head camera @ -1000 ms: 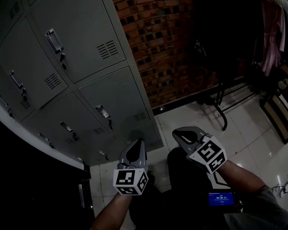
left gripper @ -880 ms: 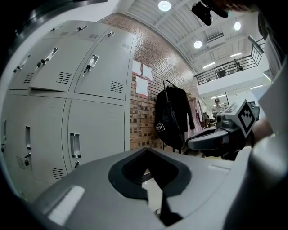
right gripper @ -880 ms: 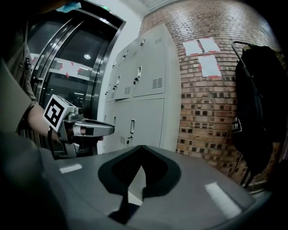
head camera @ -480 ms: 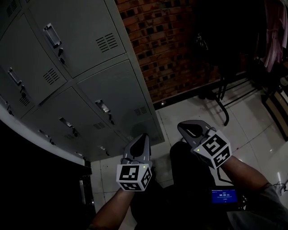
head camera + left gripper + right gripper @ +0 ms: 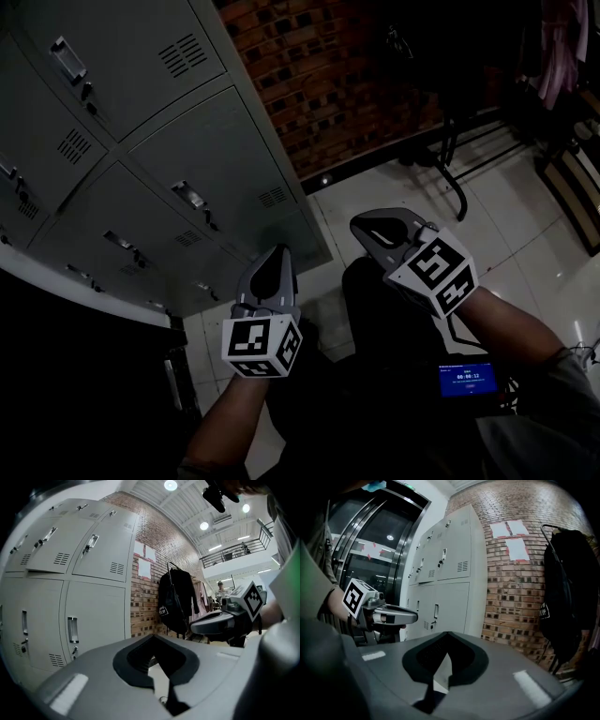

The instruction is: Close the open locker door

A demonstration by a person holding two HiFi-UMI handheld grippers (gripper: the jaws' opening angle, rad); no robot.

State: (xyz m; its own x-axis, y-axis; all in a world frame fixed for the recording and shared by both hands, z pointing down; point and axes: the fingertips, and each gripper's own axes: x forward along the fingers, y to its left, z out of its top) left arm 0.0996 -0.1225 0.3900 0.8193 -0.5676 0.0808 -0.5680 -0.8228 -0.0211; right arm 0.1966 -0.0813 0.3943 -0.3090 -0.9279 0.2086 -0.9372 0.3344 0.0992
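A bank of grey metal lockers point(image 5: 159, 159) fills the head view's upper left, and the doors seen there lie flush. In the left gripper view one upper locker door point(image 5: 54, 557) seems to stand slightly ajar, its lower edge jutting out over the row below. My left gripper point(image 5: 277, 253) is held low in front of the bottom lockers, shut and empty. It touches nothing. My right gripper point(image 5: 362, 226) hovers beside it to the right, over the floor, also shut with nothing in it. Each gripper shows in the other's view: the right gripper point(image 5: 220, 623) and the left gripper point(image 5: 393, 617).
A red brick wall point(image 5: 328, 84) adjoins the lockers on the right. A black metal rack point(image 5: 459, 178) stands on the white tiled floor point(image 5: 525, 234), and a black bag point(image 5: 565, 592) hangs from a stand. A small lit screen point(image 5: 466, 380) sits by my right forearm. Dark glass doors point(image 5: 370, 541) lie left of the lockers.
The lockers have slid up and to the left in the head view. Both grippers have risen a little in the picture, and both stay shut.
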